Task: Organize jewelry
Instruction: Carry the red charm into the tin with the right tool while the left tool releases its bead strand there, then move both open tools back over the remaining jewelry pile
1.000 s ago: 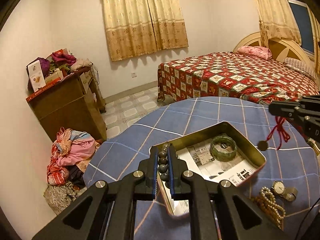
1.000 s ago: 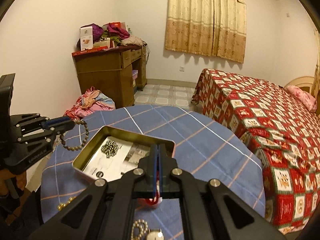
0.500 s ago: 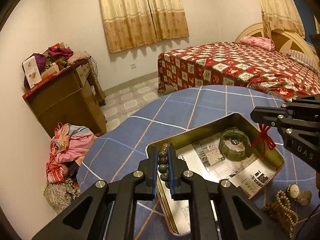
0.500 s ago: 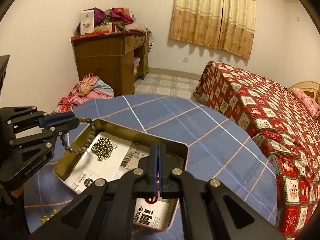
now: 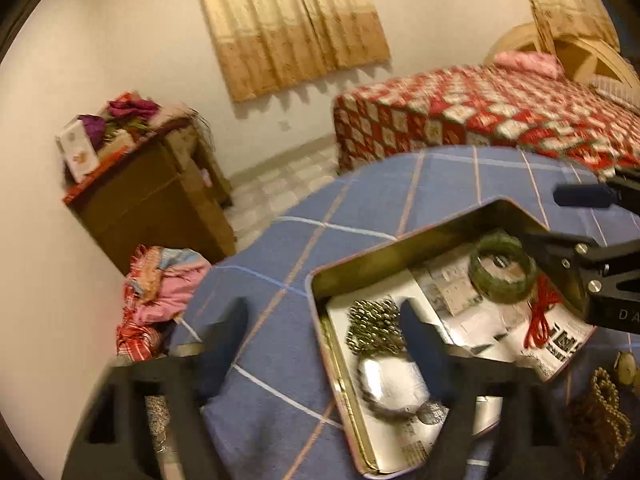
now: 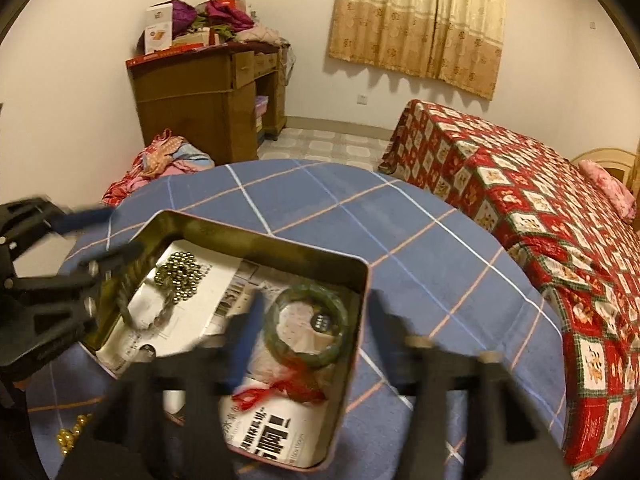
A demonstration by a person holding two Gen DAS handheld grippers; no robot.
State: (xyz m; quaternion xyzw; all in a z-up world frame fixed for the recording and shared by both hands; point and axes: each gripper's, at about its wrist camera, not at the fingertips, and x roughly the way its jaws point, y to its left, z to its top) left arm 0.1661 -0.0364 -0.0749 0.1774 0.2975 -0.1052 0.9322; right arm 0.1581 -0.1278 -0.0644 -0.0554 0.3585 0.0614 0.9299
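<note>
Left tongs (image 5: 320, 340): I see my jaws opening wide, astride the tin's left wall, gripping nothing; the dark bead bracelet (image 5: 390, 396), blurred, lies in the tin just below them.
Right tongs (image 6: 316, 332): jaws opening over the tin's right end, nothing pinched; the red cord (image 6: 276, 392) lies in the tin beneath them.
Tin (image 6: 256, 238): open, paper-lined, on my blue checked tablecloth (image 6: 400, 240).
Inside: green bangle (image 6: 308, 322) touching the cord; small metal-bead chain (image 6: 180, 274) heaped at the left end.
Outside: gold beads (image 5: 608, 404) and a watch (image 5: 626, 366) beside the tin.
</note>
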